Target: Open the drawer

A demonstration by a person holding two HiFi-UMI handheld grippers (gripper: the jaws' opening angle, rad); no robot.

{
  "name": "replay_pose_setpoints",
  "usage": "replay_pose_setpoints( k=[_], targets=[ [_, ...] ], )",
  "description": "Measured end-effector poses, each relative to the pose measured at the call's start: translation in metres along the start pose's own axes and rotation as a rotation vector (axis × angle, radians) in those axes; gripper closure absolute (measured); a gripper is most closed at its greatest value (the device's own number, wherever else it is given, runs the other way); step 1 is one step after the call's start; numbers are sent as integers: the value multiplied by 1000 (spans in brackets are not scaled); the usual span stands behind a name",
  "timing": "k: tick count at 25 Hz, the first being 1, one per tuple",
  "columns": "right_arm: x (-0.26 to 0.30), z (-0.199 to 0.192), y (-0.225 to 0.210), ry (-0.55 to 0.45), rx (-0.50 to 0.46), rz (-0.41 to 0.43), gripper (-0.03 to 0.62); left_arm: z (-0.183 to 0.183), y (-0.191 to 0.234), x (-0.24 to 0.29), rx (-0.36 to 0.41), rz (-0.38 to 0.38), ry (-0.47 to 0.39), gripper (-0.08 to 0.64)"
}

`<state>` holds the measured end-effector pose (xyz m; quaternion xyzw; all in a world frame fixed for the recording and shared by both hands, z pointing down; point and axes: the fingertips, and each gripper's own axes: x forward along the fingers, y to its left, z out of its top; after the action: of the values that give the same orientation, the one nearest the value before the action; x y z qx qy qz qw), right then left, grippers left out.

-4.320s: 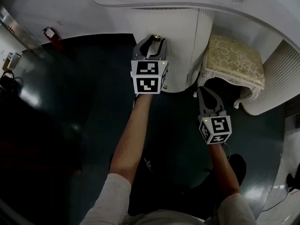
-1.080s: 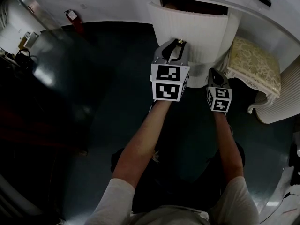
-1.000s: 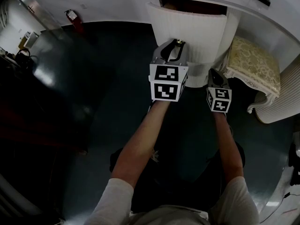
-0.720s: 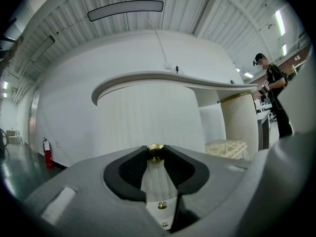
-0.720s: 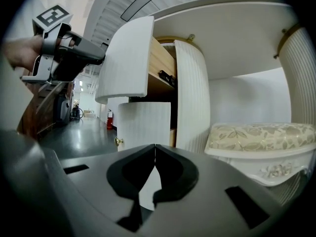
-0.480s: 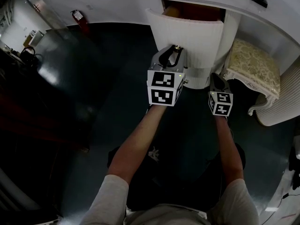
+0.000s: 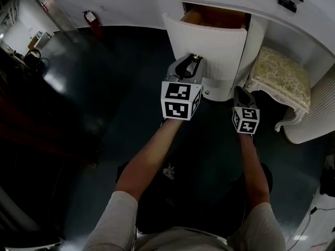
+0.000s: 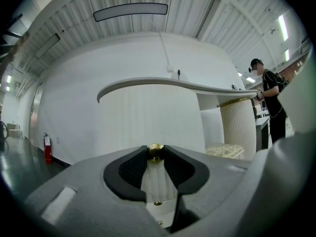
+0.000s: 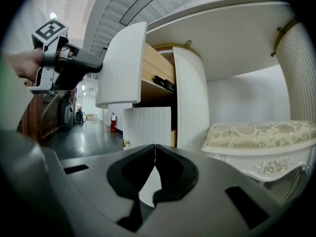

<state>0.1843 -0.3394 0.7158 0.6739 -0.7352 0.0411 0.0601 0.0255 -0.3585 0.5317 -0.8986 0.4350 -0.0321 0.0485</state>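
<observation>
Left tongs [image 7: 193,58] on drawer knob [image 8: 156,152], arm [image 7: 151,151] outstretched

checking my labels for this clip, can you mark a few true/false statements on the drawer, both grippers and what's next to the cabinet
1. The left gripper is shut on the brass knob of the top drawer. True.
2. The top drawer is fully closed. False: it stands out from the cabinet, and its wooden inside shows.
3. The right gripper holds the lower knob. False: its jaws are together on nothing, and that knob sits apart, to its left.
4. A stool with a patterned cushion stands to the right of the cabinet. True.
</observation>
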Motion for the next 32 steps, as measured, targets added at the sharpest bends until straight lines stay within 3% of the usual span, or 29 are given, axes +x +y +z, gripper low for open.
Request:
replay_pose_setpoints(
  k=[32],
  targets=[
    [-1,-33,10,60,45,70,577,-1,0,-32,-7,-8,16,446]
  ],
)
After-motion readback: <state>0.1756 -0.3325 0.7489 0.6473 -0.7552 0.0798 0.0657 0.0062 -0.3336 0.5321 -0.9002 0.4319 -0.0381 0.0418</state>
